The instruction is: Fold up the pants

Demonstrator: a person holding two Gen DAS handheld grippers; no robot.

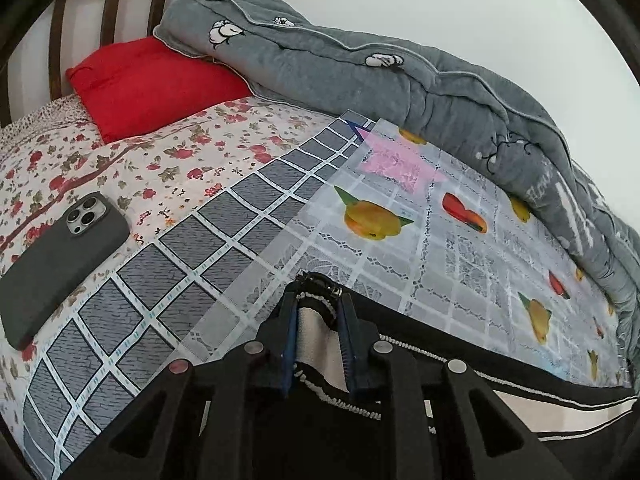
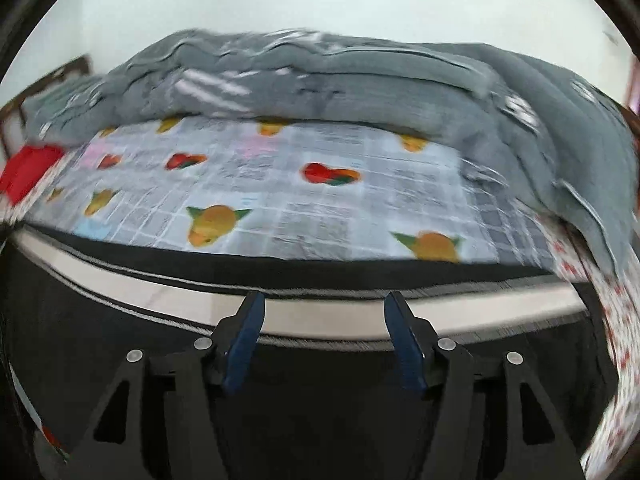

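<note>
While my left gripper (image 1: 318,320) pinches a bunched fold of the black pants (image 1: 520,372) between its nearly closed blue pads, the cream side stripe and a bit of drawstring cord show in the gap. My right gripper (image 2: 324,338) has its jaws spread wide with nothing between them, poised just above the pants' cream stripe (image 2: 320,314). I see the pants stretched across the near edge of the fruit-print plastic cover (image 1: 460,248), which lies on the bed over a grey grid-patterned sheet (image 1: 180,264). A dark phone (image 1: 60,256) rests on the floral bedsheet (image 1: 140,168) to the left. A red pillow (image 1: 152,84) and a grey quilt (image 1: 400,80) sit at the far side. The right wrist view is motion-blurred.
</note>
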